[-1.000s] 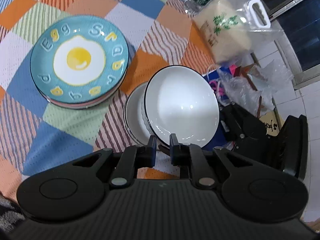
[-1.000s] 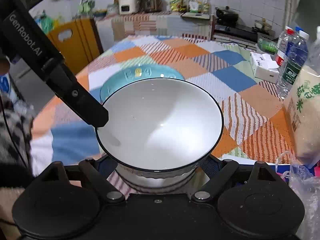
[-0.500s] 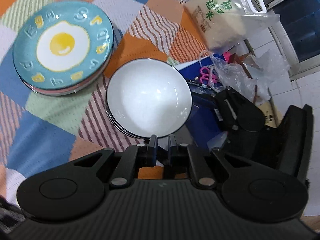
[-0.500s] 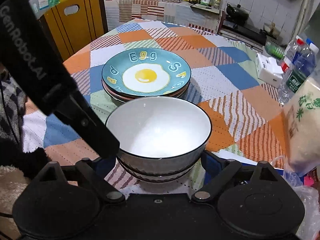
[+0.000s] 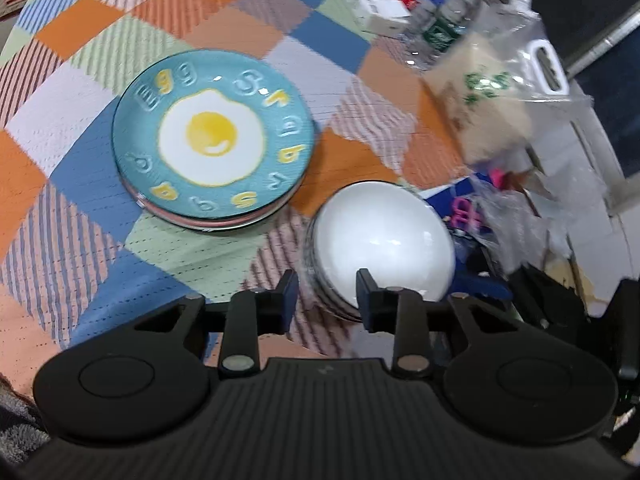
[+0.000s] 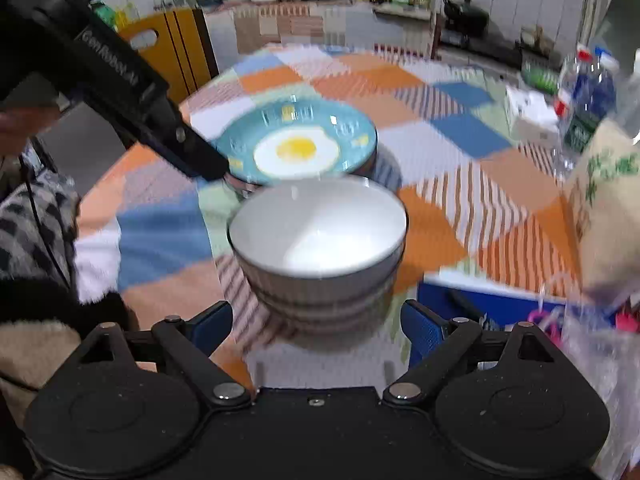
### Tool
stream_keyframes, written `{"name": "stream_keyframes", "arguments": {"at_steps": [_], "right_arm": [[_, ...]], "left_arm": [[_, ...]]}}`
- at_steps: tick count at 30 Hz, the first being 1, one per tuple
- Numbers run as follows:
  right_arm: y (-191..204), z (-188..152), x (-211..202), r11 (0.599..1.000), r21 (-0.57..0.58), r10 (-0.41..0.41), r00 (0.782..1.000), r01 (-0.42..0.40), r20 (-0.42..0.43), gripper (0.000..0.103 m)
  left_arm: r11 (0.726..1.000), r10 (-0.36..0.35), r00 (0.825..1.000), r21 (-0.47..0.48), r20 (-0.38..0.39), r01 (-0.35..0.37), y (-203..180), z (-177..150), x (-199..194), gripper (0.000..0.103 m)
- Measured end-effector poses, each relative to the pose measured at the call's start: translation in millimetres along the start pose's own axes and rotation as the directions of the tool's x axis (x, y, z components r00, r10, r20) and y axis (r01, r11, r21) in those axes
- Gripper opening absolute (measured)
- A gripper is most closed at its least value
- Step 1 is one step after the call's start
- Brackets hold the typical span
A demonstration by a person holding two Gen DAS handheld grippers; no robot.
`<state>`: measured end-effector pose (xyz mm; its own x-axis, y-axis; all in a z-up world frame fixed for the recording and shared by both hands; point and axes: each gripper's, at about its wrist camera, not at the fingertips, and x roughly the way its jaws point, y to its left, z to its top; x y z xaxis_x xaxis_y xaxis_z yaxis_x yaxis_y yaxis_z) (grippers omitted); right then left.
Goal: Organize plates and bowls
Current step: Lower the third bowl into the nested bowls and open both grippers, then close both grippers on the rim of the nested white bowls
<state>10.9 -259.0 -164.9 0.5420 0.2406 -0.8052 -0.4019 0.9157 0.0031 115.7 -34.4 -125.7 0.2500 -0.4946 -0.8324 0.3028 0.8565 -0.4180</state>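
A: How far along does it look?

B: Nearly done, I'd judge. The white glazed bowls with dark rims sit nested in one stack near the table's right edge, and the teal round plate printed with a fried egg tops a pile of plates just beside them, further in on the patchwork tablecloth.

A: And the grippers?

B: The left gripper has its jaws apart with nothing between them; one finger overlaps the bowl rim in its own view, but whether it touches I cannot tell. The right gripper stands wide, its blue pads either side of the bowl stack's base without closing on it.

A: Anything left to do?

B: No loose dish shows in either view, so perhaps only a straightening of the stacks.

A: What's in the way?

B: A clear bag of rice, water bottles and a white box crowd the right edge, with crumpled plastic wrapping beyond the bowls. The stack sits close to that edge, so a nudge could tip it off.
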Motion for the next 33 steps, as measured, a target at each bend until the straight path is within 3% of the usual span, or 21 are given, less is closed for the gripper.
{"name": "stream_keyframes", "arguments": {"at_steps": [5, 10, 15, 17, 20, 23, 28, 33], "right_arm": [[-2, -14, 28, 0.999, 0.041, 0.014, 0.999, -0.012, -0.048, 0.093], [0, -20, 53, 0.999, 0.054, 0.008, 1.0, -0.007, -0.028, 0.094], [0, -21, 69, 0.999, 0.054, -0.012, 0.995, 0.006, 0.098, 0.094], [-2, -23, 76, 0.998, 0.063, -0.001, 0.989, -0.008, 0.15, 0.096], [-1, -26, 88, 0.998, 0.058, 0.0, 0.981, -0.011, 0.194, 0.098], [0, -28, 96, 0.999, 0.053, -0.008, 0.972, -0.005, 0.235, 0.1], [-1, -27, 99, 0.999, 0.04, -0.017, 0.967, 0.007, 0.253, 0.101], [1, -29, 97, 0.999, 0.041, -0.023, 0.965, 0.013, 0.262, 0.1]], "left_arm": [[0.999, 0.003, 1.0, -0.042, -0.031, -0.004, 14, -8, 27, 0.053], [0.998, -0.036, 0.999, -0.041, 0.01, 0.036, 15, -12, 43, 0.059], [0.995, -0.081, 0.995, -0.05, 0.06, 0.084, 18, -15, 65, 0.057], [0.995, -0.092, 0.995, -0.039, 0.027, 0.093, 17, -16, 76, 0.053], [0.993, -0.113, 0.994, -0.048, -0.013, 0.112, 17, -18, 88, 0.037], [0.991, -0.119, 0.993, -0.056, -0.009, 0.119, 18, -19, 91, 0.037], [0.985, -0.146, 0.989, -0.098, 0.0, 0.145, 25, -20, 94, 0.036], [0.989, -0.128, 0.992, -0.078, 0.018, 0.129, 22, -25, 91, 0.036]]}}
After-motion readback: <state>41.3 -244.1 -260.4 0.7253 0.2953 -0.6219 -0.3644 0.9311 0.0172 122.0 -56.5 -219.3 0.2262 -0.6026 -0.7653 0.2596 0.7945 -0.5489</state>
